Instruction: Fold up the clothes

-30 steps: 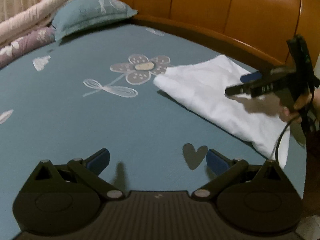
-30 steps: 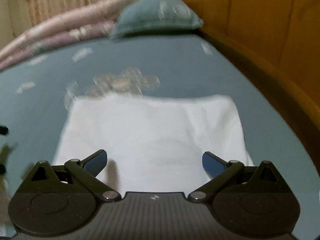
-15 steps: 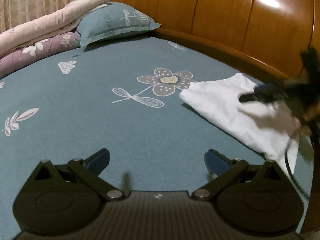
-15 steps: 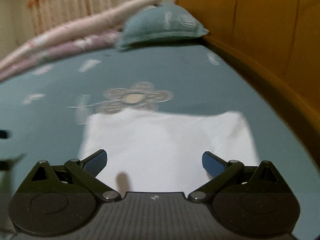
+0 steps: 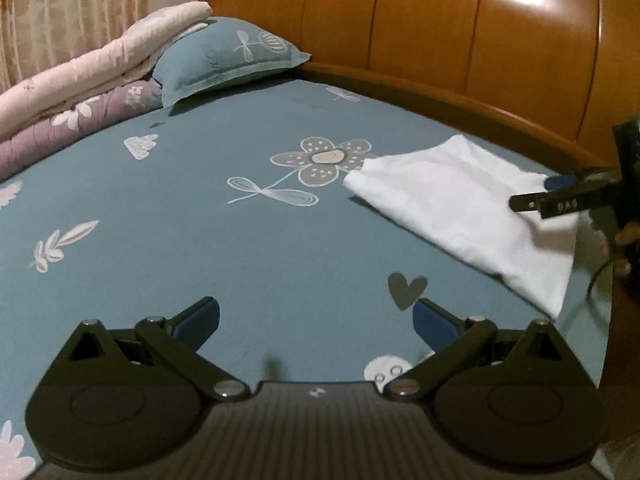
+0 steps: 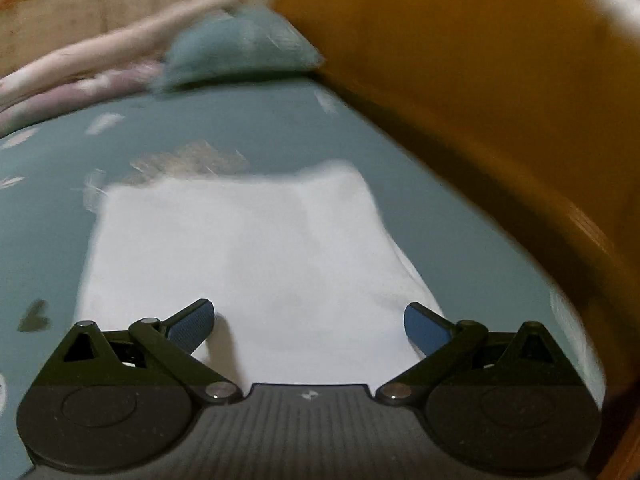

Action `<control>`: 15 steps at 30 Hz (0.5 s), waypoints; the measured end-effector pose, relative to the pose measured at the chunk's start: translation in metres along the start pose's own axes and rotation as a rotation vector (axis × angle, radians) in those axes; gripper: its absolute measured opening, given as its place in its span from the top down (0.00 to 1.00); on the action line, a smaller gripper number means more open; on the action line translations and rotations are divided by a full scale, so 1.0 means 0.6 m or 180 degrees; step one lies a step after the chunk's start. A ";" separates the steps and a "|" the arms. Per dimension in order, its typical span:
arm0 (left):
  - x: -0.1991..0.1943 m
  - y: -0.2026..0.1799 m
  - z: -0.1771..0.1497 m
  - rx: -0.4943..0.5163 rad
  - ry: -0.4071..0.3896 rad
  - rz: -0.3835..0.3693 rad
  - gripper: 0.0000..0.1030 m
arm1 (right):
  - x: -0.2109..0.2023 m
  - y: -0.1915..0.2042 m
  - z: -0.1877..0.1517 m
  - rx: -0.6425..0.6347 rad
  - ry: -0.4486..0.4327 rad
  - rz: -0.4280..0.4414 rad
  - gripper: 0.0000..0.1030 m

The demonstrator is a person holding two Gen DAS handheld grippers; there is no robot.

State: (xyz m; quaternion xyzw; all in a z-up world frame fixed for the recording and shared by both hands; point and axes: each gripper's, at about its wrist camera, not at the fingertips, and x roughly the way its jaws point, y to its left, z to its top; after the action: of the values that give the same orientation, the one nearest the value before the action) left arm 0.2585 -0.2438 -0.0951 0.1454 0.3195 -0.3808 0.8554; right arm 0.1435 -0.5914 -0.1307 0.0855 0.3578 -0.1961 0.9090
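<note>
1. The white garment (image 5: 460, 204) lies folded into a flat rectangle on the teal bedsheet (image 5: 240, 248), near the bed's edge beside the wooden headboard (image 5: 460, 40). In the left wrist view it sits at about 2 o'clock; in the right wrist view it fills the centre, running toward 12 o'clock.
2. The right gripper (image 6: 308, 322) hovers over the near end of the garment with its jaws spread wide and nothing between them. The left gripper (image 5: 316, 316) is equally wide open and empty, over bare sheet, well apart from the cloth.
3. Risk: the right wrist view is heavily blurred, so that tool seems to be moving fast. A hurried pinch could catch only the top layer and peel the fold apart.
4. Risk: the cloth looks thin and limp. Lifted by one tool alone, its free side would likely sag and the rectangle would skew.
5. Risk: the garment's near corner lies close to the mattress edge at 4 o'clock in the left view. A drag that way could slide it off.
6. Risk: a cable (image 5: 596, 280) hangs by the right tool and could snag the fabric.
</note>
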 end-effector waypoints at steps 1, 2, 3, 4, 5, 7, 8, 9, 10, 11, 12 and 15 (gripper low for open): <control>-0.004 -0.003 -0.001 0.0014 -0.0003 -0.0017 0.01 | -0.001 -0.016 -0.003 0.0141 0.0054 0.0056 0.00; -0.009 -0.006 -0.003 0.0031 -0.0023 -0.0031 0.01 | -0.011 -0.022 -0.005 0.0223 0.0014 0.0130 0.00; -0.014 -0.008 -0.004 0.0049 -0.0050 -0.0043 0.01 | -0.020 -0.014 -0.005 0.0221 -0.0025 0.0205 0.00; -0.019 -0.011 -0.005 0.0066 -0.0066 -0.0047 0.01 | -0.029 -0.005 -0.005 0.0219 -0.0064 0.0281 0.00; -0.021 -0.012 -0.006 0.0071 -0.0064 -0.0044 0.01 | -0.039 0.003 -0.005 0.0217 -0.0103 0.0356 0.00; -0.025 -0.014 -0.006 0.0073 -0.0040 -0.0042 0.01 | -0.057 0.020 -0.005 0.0212 -0.0180 0.0507 0.00; -0.028 -0.015 -0.006 0.0074 -0.0032 -0.0032 0.01 | -0.067 0.029 -0.005 0.0210 -0.0219 0.0583 0.00; -0.032 -0.016 -0.007 0.0076 -0.0027 -0.0015 0.01 | -0.072 0.042 -0.006 0.0179 -0.0220 0.0661 0.00; -0.036 -0.017 -0.008 0.0087 -0.0025 -0.0002 0.01 | -0.072 0.061 -0.013 0.0102 -0.0139 0.0721 0.00; -0.041 -0.017 -0.010 0.0096 -0.0017 0.0014 0.01 | -0.072 0.078 -0.020 0.0041 -0.0039 0.0729 0.00; -0.045 -0.017 -0.013 0.0103 -0.0006 0.0030 0.01 | -0.069 0.095 -0.030 -0.0024 0.0061 0.0720 0.00; -0.054 -0.012 -0.024 0.0122 0.0070 0.0041 0.01 | -0.063 0.127 -0.065 -0.0195 0.0213 0.0659 0.00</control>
State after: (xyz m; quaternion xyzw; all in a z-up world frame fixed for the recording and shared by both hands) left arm 0.2306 -0.2231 -0.0847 0.1680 0.3206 -0.3797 0.8514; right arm 0.1260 -0.4992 -0.1321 0.1008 0.3831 -0.0871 0.9141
